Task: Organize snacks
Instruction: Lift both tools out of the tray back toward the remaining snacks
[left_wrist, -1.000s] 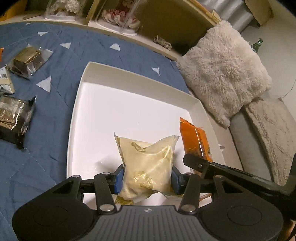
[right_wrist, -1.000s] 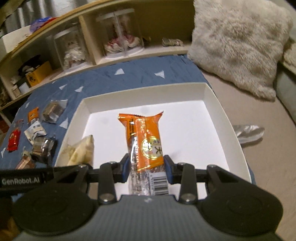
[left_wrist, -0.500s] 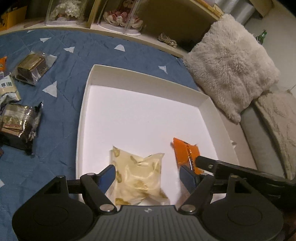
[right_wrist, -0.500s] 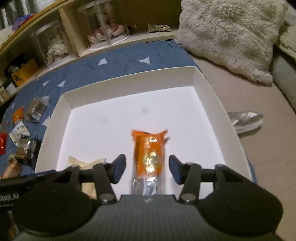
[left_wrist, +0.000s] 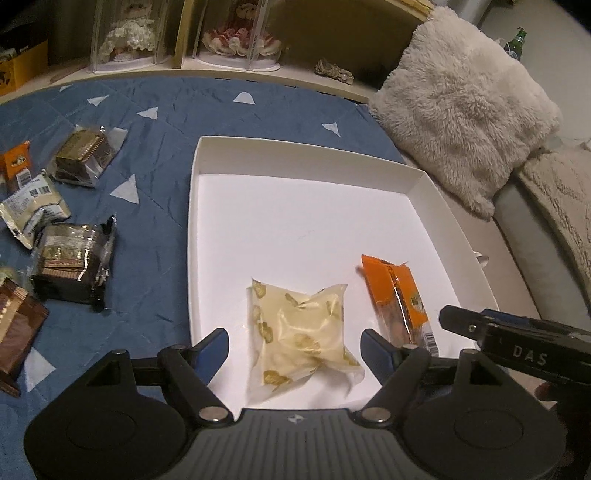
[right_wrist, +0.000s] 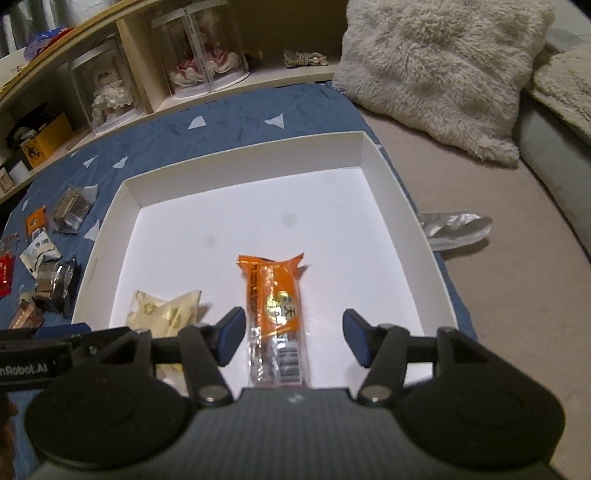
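A shallow white box (left_wrist: 295, 218) (right_wrist: 391, 192) lies on a blue quilt. A pale yellow snack packet (left_wrist: 301, 328) (right_wrist: 166, 310) lies on the box floor at the near side. My left gripper (left_wrist: 295, 349) is open around it, jaws apart and clear of it. An orange snack bar (right_wrist: 275, 306) (left_wrist: 400, 299) lies beside it. My right gripper (right_wrist: 291, 338) is open, its jaws wide on either side of the bar. The right gripper's body shows at the right edge of the left wrist view (left_wrist: 517, 336).
Several wrapped snacks lie on the blue quilt (left_wrist: 155, 155) left of the box: dark packs (left_wrist: 74, 266) (left_wrist: 83, 155), a white one (left_wrist: 31, 206), an orange one (left_wrist: 14, 162). A fluffy pillow (left_wrist: 461, 110), a shelf with doll cases (left_wrist: 236, 37) and a silver wrapper (right_wrist: 454, 229) surround the box.
Both grippers have opened and let go: the yellow packet and the orange bar now lie on the box floor. Both grippers have pulled back and up.
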